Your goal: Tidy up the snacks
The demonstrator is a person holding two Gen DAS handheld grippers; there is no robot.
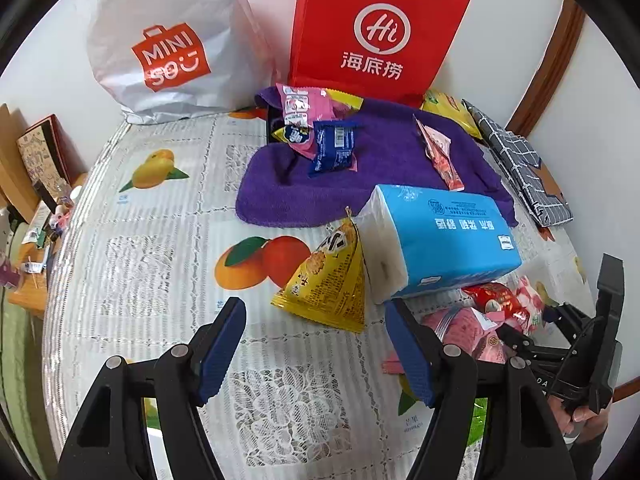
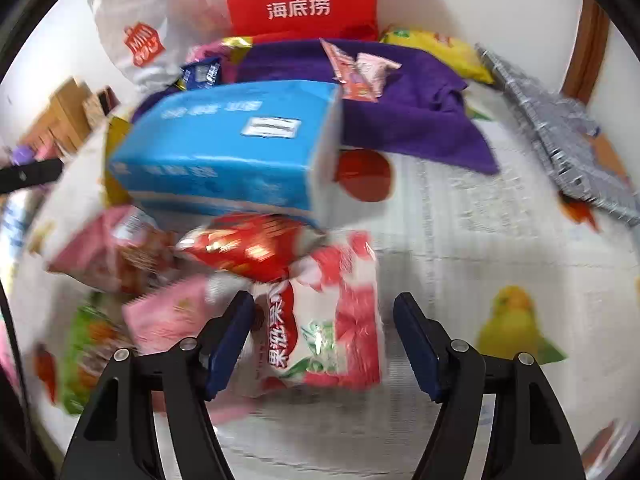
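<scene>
Looking down over the table (image 1: 132, 264), we see a white lace-patterned cloth printed with oranges and mangoes, pushed against a white wall with brown wood trim on the right. At the back stand a white shopping bag (image 1: 168, 40) and a red paper bag (image 1: 376, 28). A purple towel (image 1: 360, 176) lies in front of them with small snack packets (image 1: 320, 136) on it, and a blue tissue pack (image 1: 440, 236) rests at its near edge beside a yellow pyramid-shaped snack bag (image 1: 332, 280). Our left gripper (image 1: 316, 344) hangs with its jaws apart over bare cloth, holding nothing. Our right gripper (image 2: 324, 344) has its jaws spread around a pink-and-white snack bag (image 2: 332, 320); the left pad looks close to it, the right one clear.
</scene>
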